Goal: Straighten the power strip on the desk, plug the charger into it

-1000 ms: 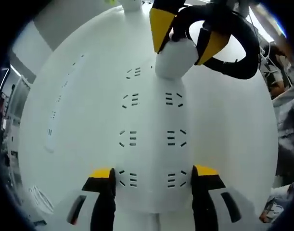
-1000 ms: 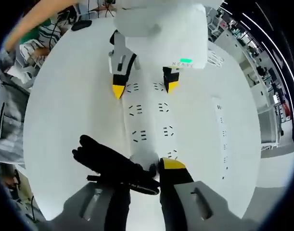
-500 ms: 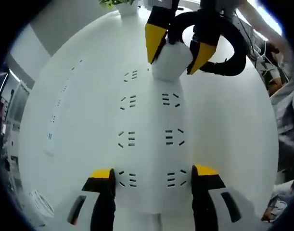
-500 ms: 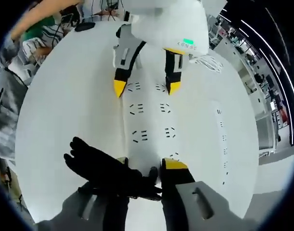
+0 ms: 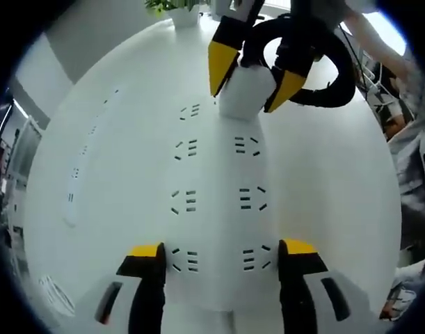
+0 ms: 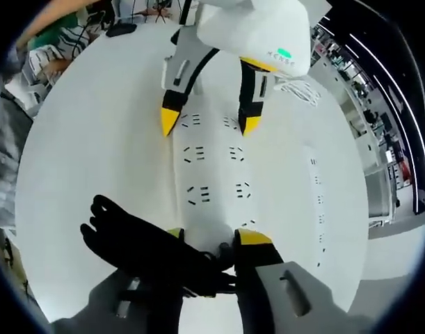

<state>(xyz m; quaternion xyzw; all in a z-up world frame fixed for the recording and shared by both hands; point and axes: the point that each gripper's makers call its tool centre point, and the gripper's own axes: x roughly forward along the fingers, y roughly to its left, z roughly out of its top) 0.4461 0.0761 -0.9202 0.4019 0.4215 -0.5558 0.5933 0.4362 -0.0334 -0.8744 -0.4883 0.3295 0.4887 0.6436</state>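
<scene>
Since a moment ago my right gripper (image 5: 248,66), clamped on the white charger (image 5: 244,92), has edged along the power strip (image 5: 219,202), whose length runs straight ahead between my left gripper (image 5: 222,254)'s open jaws.

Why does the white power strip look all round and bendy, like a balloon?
In the left gripper view the fisheye lens bulges the white power strip outward, its socket rows curving. In the right gripper view the strip bows the same way. Bright, even light washes the white desk nearly shadowless.
</scene>
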